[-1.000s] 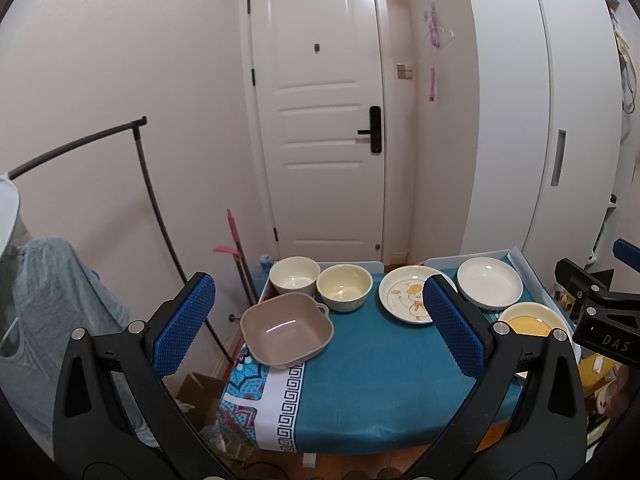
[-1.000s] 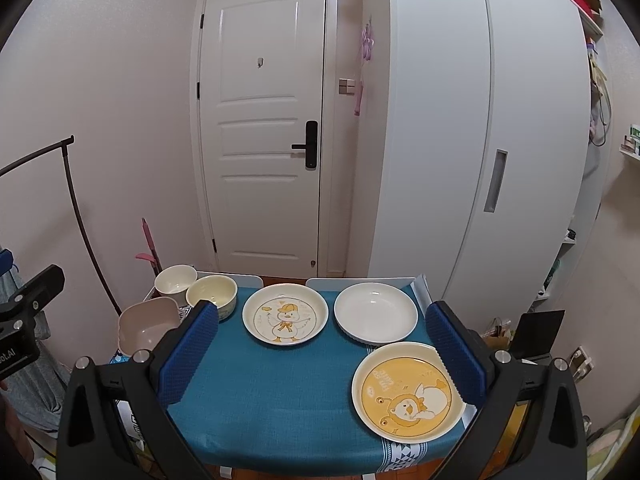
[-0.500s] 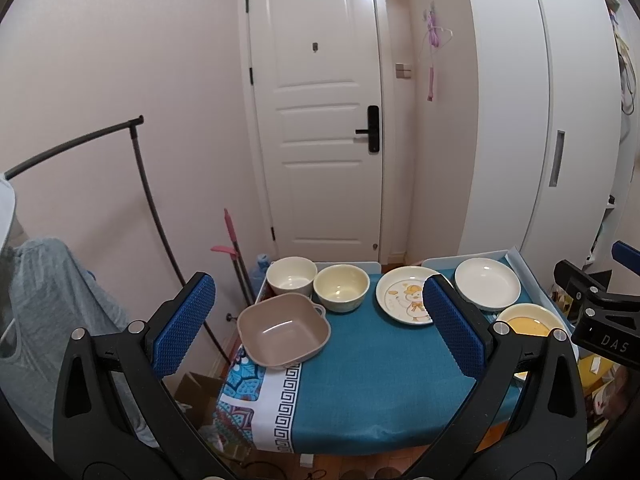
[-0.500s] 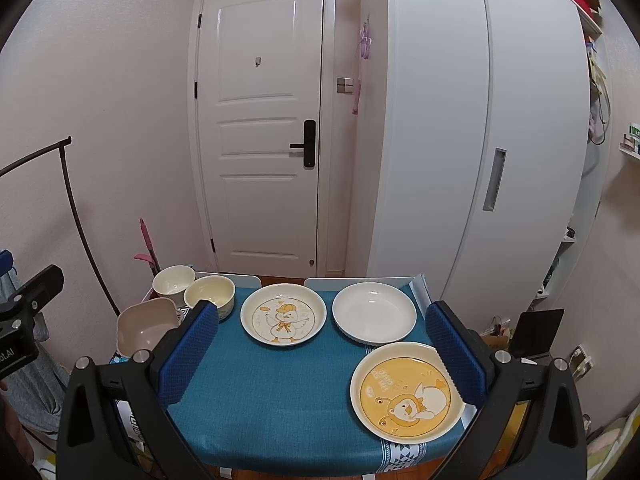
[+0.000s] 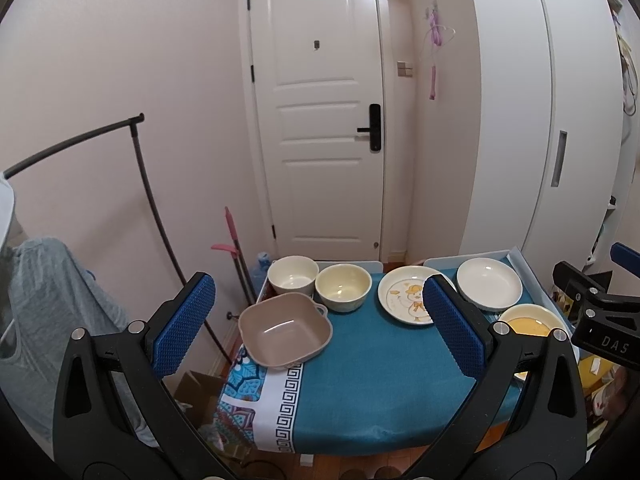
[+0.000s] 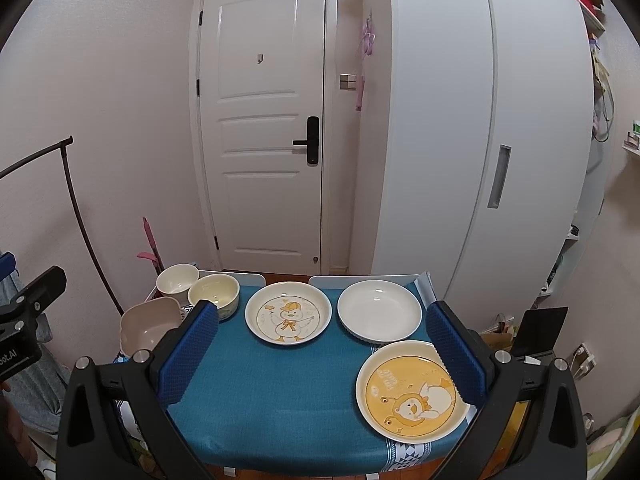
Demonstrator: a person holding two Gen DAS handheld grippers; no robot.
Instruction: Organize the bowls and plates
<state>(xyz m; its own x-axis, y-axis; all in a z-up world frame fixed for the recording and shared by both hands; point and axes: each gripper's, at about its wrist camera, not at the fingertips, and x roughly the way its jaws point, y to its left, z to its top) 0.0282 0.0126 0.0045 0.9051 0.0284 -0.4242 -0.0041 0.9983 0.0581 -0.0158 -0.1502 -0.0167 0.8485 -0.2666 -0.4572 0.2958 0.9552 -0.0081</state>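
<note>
Plates and bowls all loose on blue table [image 6: 280, 392]; both grippers high, jaws spread, empty. Right gripper [image 6: 322, 358]: pinch yellow plate [image 6: 412, 396] rim squarely, lift level onto white plate [image 6: 379, 310]

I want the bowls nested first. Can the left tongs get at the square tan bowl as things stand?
Probably yes. The left tongs are open and hold nothing, and the square tan bowl sits empty near the table's left edge, apart from the yellow bowl, with nothing over it.
</note>
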